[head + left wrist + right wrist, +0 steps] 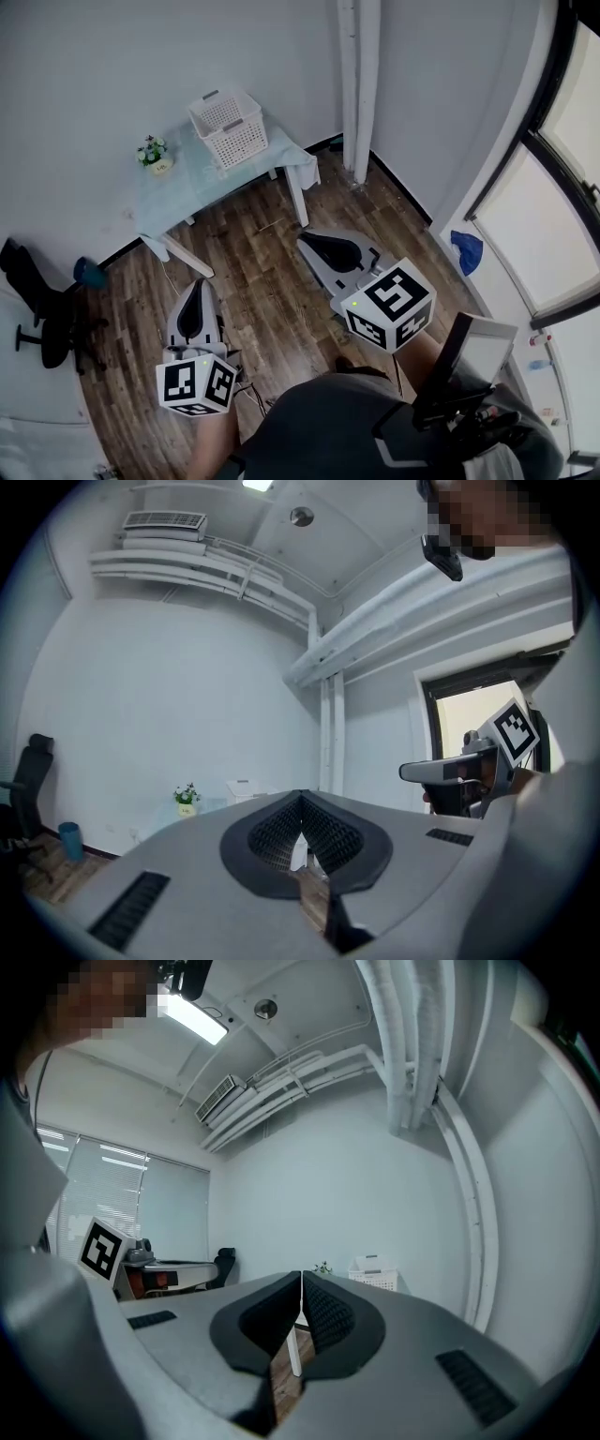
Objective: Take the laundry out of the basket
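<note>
Wood floor [272, 281], table [202, 187] at far wall. My L gripper [198, 284] pinched closed, empty. Basket [228, 127] on table's right end, well apart; laundry not visible. R gripper [304, 241] same. Risk: reaching w/ 2 closed jaws, I could shove basket off the edge.

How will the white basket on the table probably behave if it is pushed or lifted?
The white basket has perforated walls, apparently thin plastic, so it is probably light and fairly stiff. It stands on a smooth-looking table, so a push would likely slide it rather than tip it. Its contents cannot be seen, so its real weight is uncertain.
</note>
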Demonstrator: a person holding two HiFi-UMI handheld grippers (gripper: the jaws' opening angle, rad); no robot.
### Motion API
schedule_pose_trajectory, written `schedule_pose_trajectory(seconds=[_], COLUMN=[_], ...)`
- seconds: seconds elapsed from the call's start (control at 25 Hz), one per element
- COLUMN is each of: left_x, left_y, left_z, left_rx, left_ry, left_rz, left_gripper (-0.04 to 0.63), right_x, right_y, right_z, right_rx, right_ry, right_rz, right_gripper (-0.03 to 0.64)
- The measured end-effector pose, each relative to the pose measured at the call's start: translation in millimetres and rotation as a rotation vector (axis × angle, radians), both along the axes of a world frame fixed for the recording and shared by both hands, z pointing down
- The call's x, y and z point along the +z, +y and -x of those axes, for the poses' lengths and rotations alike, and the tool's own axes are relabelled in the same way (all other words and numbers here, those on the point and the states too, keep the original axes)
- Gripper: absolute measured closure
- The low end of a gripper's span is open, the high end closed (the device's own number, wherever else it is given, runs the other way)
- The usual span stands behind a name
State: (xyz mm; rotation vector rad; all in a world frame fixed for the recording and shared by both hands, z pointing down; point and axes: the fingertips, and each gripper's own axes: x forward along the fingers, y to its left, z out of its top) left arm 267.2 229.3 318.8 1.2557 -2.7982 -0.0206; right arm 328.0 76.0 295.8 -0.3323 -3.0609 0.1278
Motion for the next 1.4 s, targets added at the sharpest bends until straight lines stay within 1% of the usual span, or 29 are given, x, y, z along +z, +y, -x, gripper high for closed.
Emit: schedule_pose_trajectory(seconds=[0.08, 0.24, 0.36, 0.48, 0.6, 0.72, 0.96, 1.2, 1.4], left_x=[2.7, 5.2, 6.2, 9.7, 13.4, 17.8, 5.0, 6.5, 14.8], left_y=[-18.0, -46.2, -54.1, -54.8, -58.6, -59.2, -53.6, -41.9, -39.0], left_z=[8.1, 21.8, 36.2, 54.6, 80.1, 105.7, 167.8, 231.9, 271.2], left_rx=[0.003, 0.003, -0.004, -0.017, -0.004, 0.014, 0.040, 0.069, 0.113], left_ry=[0.004, 0.000, 0.008, 0.012, 0.026, 0.024, -0.009, 0.011, 0.038], left_rz=[0.007, 0.046, 0.047, 0.052, 0.040, 0.029, 0.003, -0.021, -0.045], left_gripper=[0.588, 0.588, 0.588, 0.588, 0.588, 0.588, 0.588, 0.588, 0.588], right_x=[2.8, 6.2, 7.3, 14.7, 19.3, 23.3, 12.0, 10.7, 14.3], right_y=[-18.5, -51.1, -63.6, -68.3, -73.1, -72.6, -72.8, -59.2, -54.3], right_z=[8.0, 29.1, 46.0, 64.7, 90.3, 114.9, 171.8, 232.3, 274.0], right_rx=[-0.003, 0.001, -0.004, -0.012, -0.005, 0.011, 0.074, 0.084, 0.101], right_ry=[0.003, 0.004, 0.001, 0.019, 0.034, 0.041, 0.022, 0.051, 0.073], right_rz=[0.007, 0.031, 0.044, 0.044, 0.039, 0.029, 0.021, -0.005, -0.014], right_gripper=[0.600, 0.600, 0.600, 0.600, 0.600, 0.600, 0.600, 0.600, 0.600])
